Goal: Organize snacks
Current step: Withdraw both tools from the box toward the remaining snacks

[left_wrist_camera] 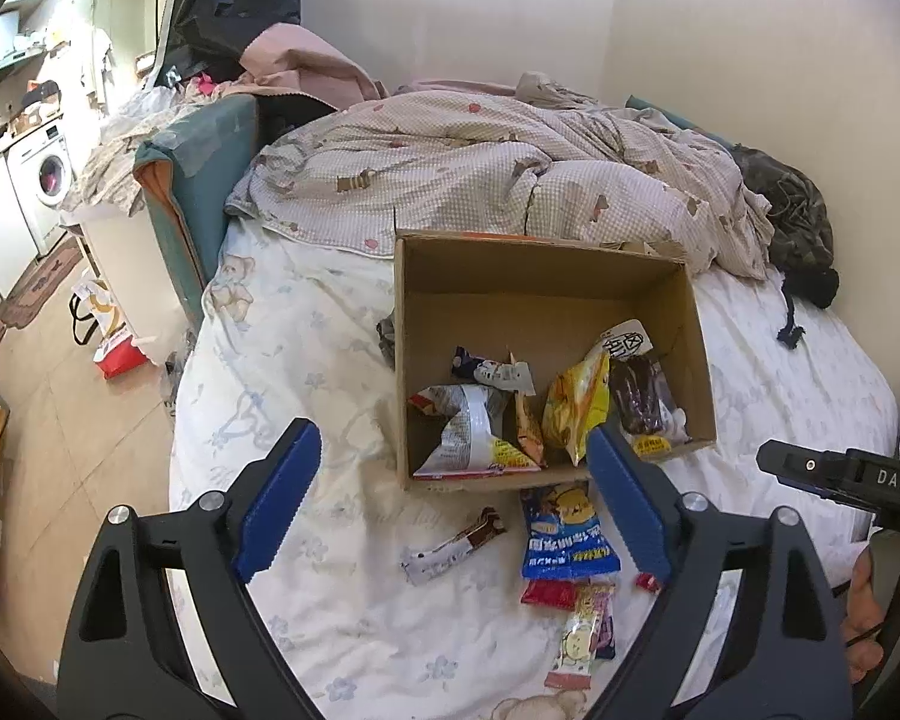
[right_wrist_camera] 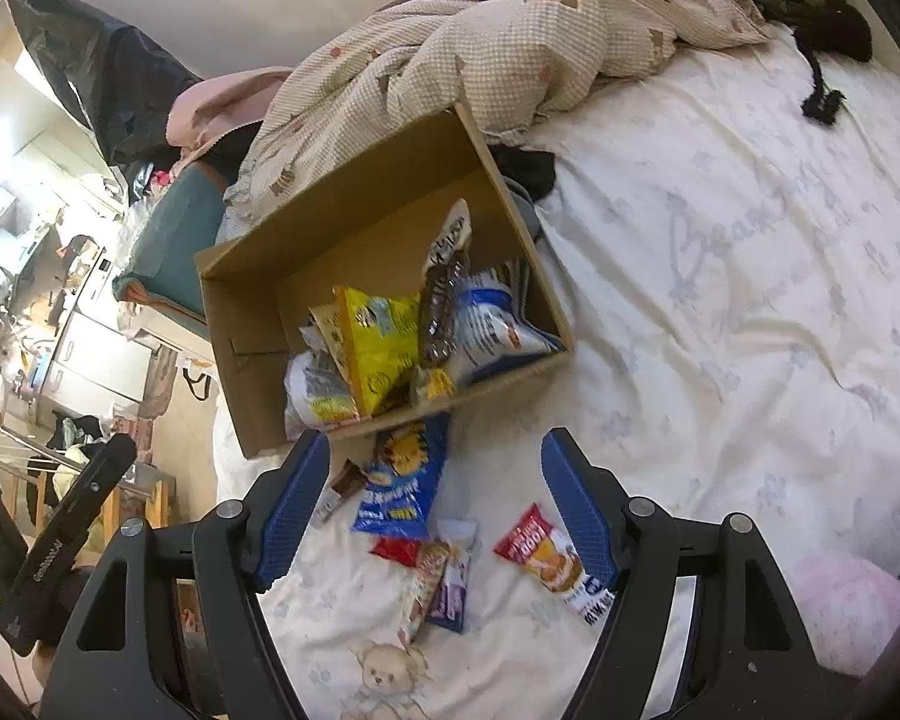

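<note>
Left gripper [left_wrist_camera: 453, 501] fingers spread wide, nothing between the ribbed blue pads [left_wrist_camera: 282, 492], touching nothing; it hovers over the bed sheet [left_wrist_camera: 306, 324] just in front of the cardboard box [left_wrist_camera: 546, 276]. Right gripper [right_wrist_camera: 435, 501] likewise spread wide and empty, ribbed blue pads [right_wrist_camera: 576, 504], above the loose packets in front of the box.

Cardboard box: open-top, plain brown, rectangular, sitting on the bed. Inside, crinkly foil and plastic snack bags bunched against its near wall: yellow bag [left_wrist_camera: 576, 408], silver-white bag [left_wrist_camera: 468, 429], dark brown glossy pack [left_wrist_camera: 642, 399], small orange packet [left_wrist_camera: 528, 432].

Just outside the box's near wall, flat on the sheet: blue bag [right_wrist_camera: 405, 480], glossy, with a cartoon print, touching the box. Left of it, a slim brown-white bar wrapper [left_wrist_camera: 453, 546]. Nearer than the blue bag, a small red packet [left_wrist_camera: 549, 594] and a long pale strip packet [left_wrist_camera: 579, 636] overlapping a purple one [right_wrist_camera: 453, 588]. Right of these, a red-and-white biscuit pack [right_wrist_camera: 546, 558], beside the right gripper's right finger.

Sheet soft, cream, with a bear and flower print. Checked quilt [left_wrist_camera: 480, 174] rumpled behind the box.
</note>
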